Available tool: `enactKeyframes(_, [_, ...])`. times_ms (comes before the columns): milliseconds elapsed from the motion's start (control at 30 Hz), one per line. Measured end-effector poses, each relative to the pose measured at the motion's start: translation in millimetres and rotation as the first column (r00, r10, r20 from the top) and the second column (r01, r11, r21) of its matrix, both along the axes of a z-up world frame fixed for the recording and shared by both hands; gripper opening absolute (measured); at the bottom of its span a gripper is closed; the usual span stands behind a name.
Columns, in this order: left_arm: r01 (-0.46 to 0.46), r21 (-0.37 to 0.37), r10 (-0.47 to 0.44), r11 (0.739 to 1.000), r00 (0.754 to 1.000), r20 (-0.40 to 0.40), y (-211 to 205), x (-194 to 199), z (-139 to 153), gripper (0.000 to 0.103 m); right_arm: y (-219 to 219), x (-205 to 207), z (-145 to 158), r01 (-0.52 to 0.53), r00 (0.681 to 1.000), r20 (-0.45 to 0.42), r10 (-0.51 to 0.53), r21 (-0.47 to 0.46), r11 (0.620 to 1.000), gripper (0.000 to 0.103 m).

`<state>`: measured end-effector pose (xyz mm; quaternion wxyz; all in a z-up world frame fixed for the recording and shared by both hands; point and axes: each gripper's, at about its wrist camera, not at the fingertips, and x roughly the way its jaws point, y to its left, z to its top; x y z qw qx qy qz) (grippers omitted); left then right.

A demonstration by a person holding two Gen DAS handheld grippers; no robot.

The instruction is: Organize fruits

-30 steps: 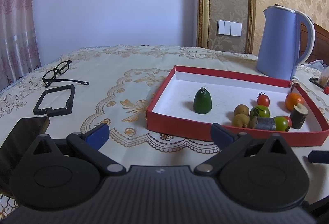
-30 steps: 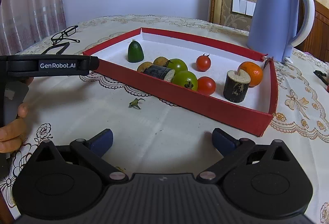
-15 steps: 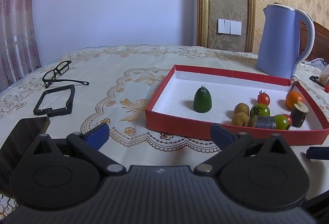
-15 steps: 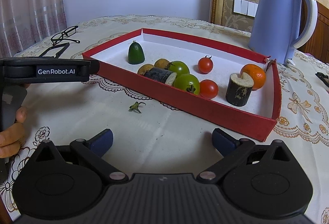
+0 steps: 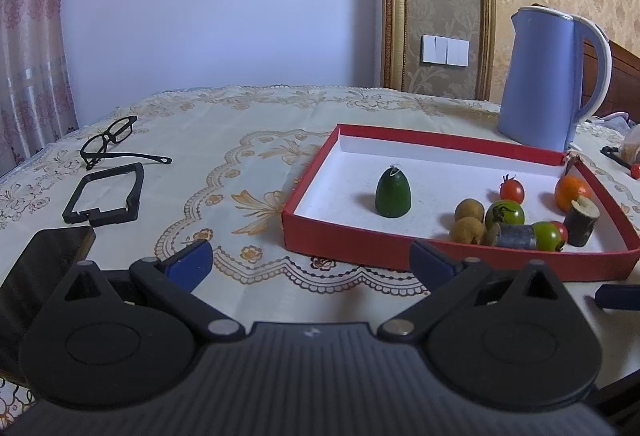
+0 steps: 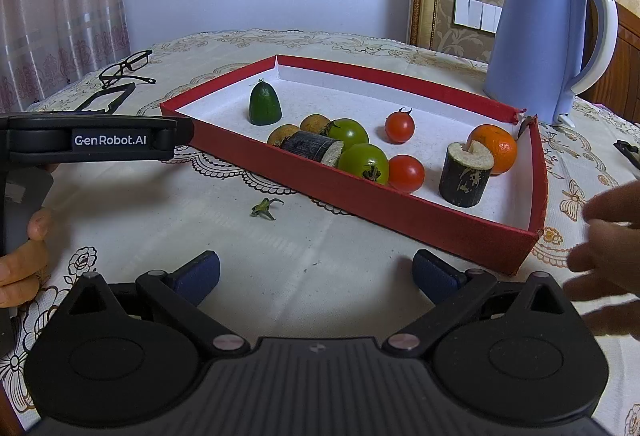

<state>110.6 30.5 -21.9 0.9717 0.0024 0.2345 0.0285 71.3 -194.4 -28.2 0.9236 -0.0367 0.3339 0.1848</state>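
A red tray (image 5: 360, 244) with a white floor holds a dark green avocado (image 5: 393, 196), two brown round fruits (image 5: 469, 210), green tomatoes (image 5: 505, 213), a red tomato (image 5: 512, 190), an orange (image 5: 572, 191) and two cane pieces (image 5: 583, 220). My left gripper (image 5: 310, 262) is open and empty, just short of the tray's near left wall. My right gripper (image 6: 316, 272) is also open and empty, in front of the tray (image 6: 360, 196). In the right wrist view the avocado (image 6: 265, 109), the orange (image 6: 494, 148) and the upright cane piece (image 6: 464, 176) show clearly.
A blue kettle (image 5: 548, 76) stands behind the tray. Glasses (image 5: 112, 140), a black frame (image 5: 106, 196) and a phone (image 5: 40, 268) lie to the left. A green stem scrap (image 6: 265, 208) lies on the cloth. A blurred hand (image 6: 608, 244) hovers at the right, beside the tray corner.
A blurred hand has come in at the right edge of the right wrist view. Both views have shifted only slightly. Both grippers stay open.
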Motion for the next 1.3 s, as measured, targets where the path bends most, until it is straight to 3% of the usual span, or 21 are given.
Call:
enactKeyframes(1100, [-0.012,0.013,0.012,1.0,1.0,-0.005,-1.2,-0.1,-0.4,0.103,-0.1,-0.1,0.0,0.0,1.0,0.0,0.0,0.0,1.0,0.103])
enactKeyframes(1300, [-0.026,0.015,0.026,1.0,0.999,0.022,-1.2,-3.2,0.8,0.103,-0.1,-0.2,-0.1,0.0,1.0,0.0,0.0,0.0,1.0,0.103])
